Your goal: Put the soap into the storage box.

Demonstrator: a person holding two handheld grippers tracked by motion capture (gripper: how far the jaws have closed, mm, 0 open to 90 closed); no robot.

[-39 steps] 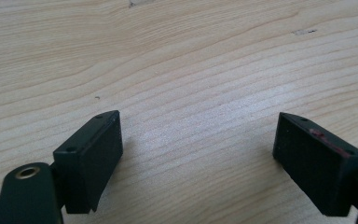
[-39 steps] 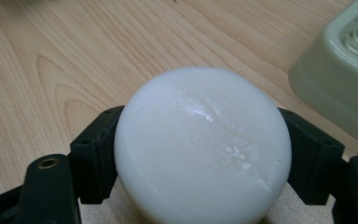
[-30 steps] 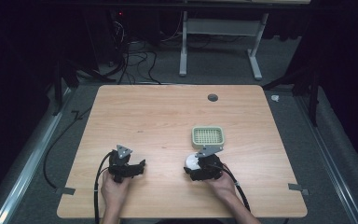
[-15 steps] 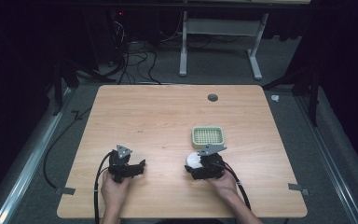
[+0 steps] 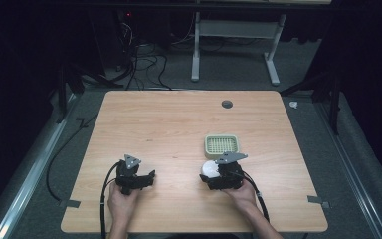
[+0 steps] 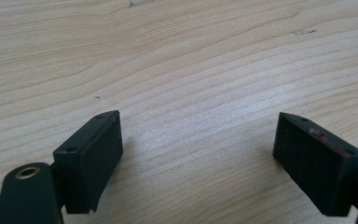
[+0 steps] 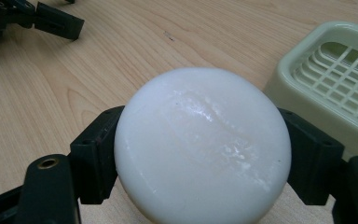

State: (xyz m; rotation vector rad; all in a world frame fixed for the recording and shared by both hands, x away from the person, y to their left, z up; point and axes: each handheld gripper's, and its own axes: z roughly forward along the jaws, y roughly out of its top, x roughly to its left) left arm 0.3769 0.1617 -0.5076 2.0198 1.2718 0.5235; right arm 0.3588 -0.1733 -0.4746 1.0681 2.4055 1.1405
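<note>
Change since earlier: almost nothing; right tool (image 5: pixel 210 175) with white round soap (image 5: pixel 209 169) still at the near edge of the soap dish (image 5: pixel 221 145), perhaps nudged a touch toward it; left tool (image 5: pixel 151 176) unmoved.

Meaning for the work: grasp apparently settled, carry to the dish not yet begun; a pause or a very slow start, judged from so little shift.

Right tool: pinching the soap (image 7: pixel 203 142) across its width, one jaw on each flank, pads pressed against the rounded edge; wet-looking sheen on the soap's top face.

Soap position: held in the right tool, just beside the dish (image 7: pixel 328 84) and short of it; from these views, hard to say whether lifted off the worktop (image 5: pixel 179 124) or resting on it.

Soap dish: pale green, slatted grid inside, nothing in it, standing on the worktop right of centre, just beyond the soap.

Left tool: jaws spread wide over bare wood (image 6: pixel 191 70), holding nothing; resting near the front edge, well apart from soap and dish.

Likely next step: short lift up and forward over the dish's near rim, then release onto the grid.

Risk: slick, rounded bar, apt to squirt from the pads if squeezed harder or tilted; near rim of the dish close enough to catch on a low approach.
</note>
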